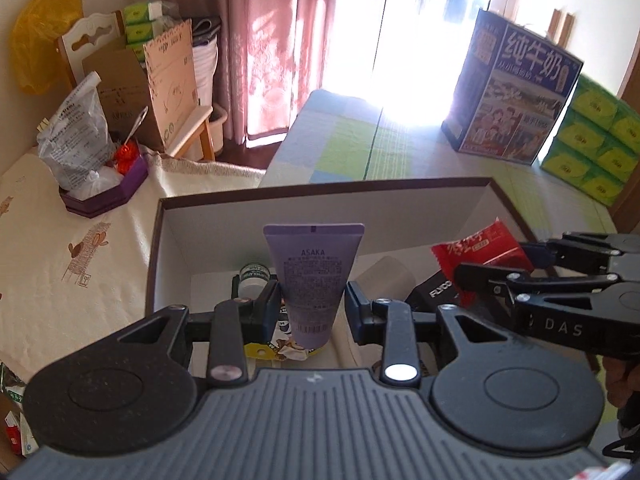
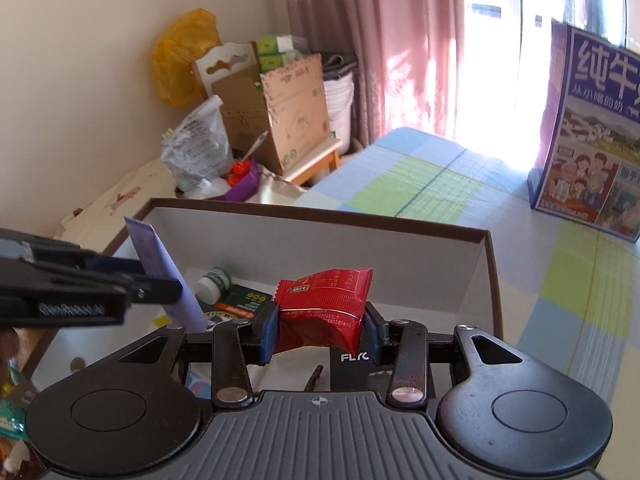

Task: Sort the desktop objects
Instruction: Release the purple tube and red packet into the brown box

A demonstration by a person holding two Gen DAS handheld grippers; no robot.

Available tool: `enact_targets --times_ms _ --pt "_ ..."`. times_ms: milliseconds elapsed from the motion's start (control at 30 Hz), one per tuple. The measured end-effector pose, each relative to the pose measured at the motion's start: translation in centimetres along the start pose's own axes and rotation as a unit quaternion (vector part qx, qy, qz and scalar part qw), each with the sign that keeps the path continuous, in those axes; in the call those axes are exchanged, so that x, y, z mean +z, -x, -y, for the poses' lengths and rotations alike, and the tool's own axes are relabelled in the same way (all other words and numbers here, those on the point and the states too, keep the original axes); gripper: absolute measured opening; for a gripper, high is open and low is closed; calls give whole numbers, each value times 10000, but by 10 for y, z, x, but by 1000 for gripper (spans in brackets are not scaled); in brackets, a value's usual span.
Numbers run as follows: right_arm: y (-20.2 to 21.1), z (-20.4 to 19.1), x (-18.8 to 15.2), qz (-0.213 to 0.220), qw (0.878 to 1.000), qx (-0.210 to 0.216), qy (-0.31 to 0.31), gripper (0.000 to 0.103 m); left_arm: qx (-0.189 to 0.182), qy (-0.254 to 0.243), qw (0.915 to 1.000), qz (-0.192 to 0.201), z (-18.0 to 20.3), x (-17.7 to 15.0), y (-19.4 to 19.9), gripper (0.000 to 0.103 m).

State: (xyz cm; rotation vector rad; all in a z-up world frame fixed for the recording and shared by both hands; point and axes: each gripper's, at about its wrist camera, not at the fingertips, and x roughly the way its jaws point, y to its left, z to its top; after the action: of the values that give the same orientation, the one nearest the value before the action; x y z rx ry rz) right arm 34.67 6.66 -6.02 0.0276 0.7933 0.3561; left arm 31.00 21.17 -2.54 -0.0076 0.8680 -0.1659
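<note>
A sunlit room with pink curtains [image 1: 264, 48] behind, and a tabletop [image 2: 568, 280] under a blue-and-green checked cloth, on which an open white box with a brown rim [image 1: 320, 190] sits straight ahead of both claws. The left claw [image 1: 313, 304] is clamped on a lilac ASAKA tube [image 1: 314, 272], held upright by its lower half with the crimped flat end topmost, over the near left part of the box. The right claw [image 2: 320, 330] is closed on a red snack packet [image 2: 324, 304], squeezed between its blue pads and held over the near right part of the box; in the left wrist view that claw comes in from the right, close beside the tube. Below and just beyond the left claw, on the box floor, lie a small white-capped bottle [image 2: 214, 280], a dark green packet [image 2: 244, 300] and a yellow-edged wrapper [image 1: 276, 350]. Under the right claw sits a black FLYCO item [image 2: 352, 368], with a thin brown stick [image 2: 314, 376] beside it. Well beyond the box to the right stand a blue milk carton case [image 1: 516, 92] and stacked green tissue packs [image 1: 592, 140]; far to the left are a purple tray [image 1: 104, 192] holding a crumpled plastic bag, a cardboard box [image 1: 160, 80] on a chair and a yellow bag [image 1: 44, 32].
</note>
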Motion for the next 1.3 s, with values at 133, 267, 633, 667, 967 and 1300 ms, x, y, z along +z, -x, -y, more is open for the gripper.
enact_targets --times_ms 133,267,633,667,967,1300 --pt "-9 1 4 -72 10000 -47 -23 39 7 -47 9997 -249 -1 4 -26 29" --pt "-14 0 7 -106 9999 -71 -34 39 19 -81 9990 -442 -2 8 -46 30" --pt "-26 4 8 -208 9994 -216 -150 40 -72 -147 9991 -389 -12 20 -51 41" --pt "-27 5 8 -213 9994 -227 -173 40 -80 -141 9991 -387 -13 20 -51 46" --pt "-31 10 13 -50 9989 -371 -276 40 -165 -132 9993 -323 -20 22 -44 52" --pt "-5 17 15 462 9969 -515 -377 82 -153 -207 9994 -247 -19 19 -35 68"
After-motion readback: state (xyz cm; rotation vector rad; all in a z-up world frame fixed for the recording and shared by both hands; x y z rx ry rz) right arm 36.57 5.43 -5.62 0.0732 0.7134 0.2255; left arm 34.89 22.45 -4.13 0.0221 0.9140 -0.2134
